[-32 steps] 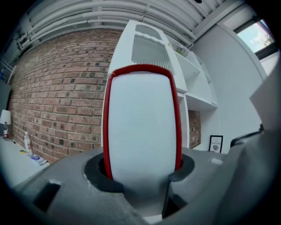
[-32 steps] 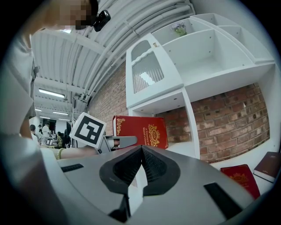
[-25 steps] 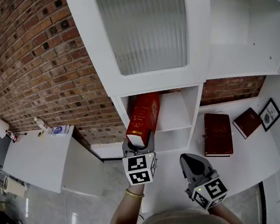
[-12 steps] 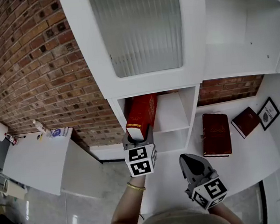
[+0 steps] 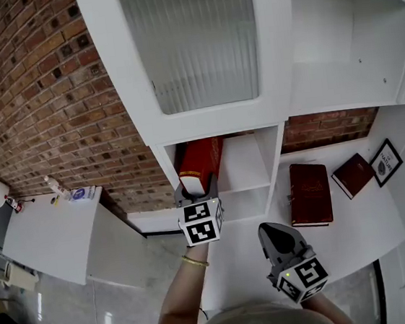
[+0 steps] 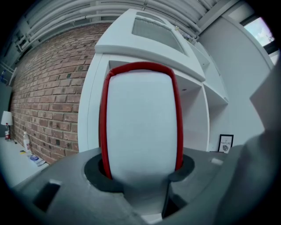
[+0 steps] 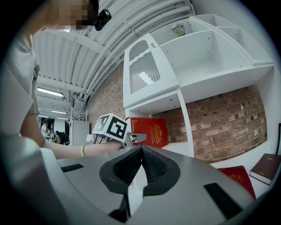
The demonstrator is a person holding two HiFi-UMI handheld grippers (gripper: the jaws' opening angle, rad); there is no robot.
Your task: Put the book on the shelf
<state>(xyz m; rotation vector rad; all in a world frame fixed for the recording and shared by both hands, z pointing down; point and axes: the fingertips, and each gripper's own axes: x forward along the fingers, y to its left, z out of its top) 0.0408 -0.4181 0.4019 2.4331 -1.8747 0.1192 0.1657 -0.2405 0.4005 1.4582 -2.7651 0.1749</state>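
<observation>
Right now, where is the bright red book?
Head view, left of centre: the red book is held by the left gripper, at the white shelf's lower cubby.

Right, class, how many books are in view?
3: a red book held by the left gripper at the cubby, a dark red book and a smaller brown book on the counter. More may be hidden.
</observation>
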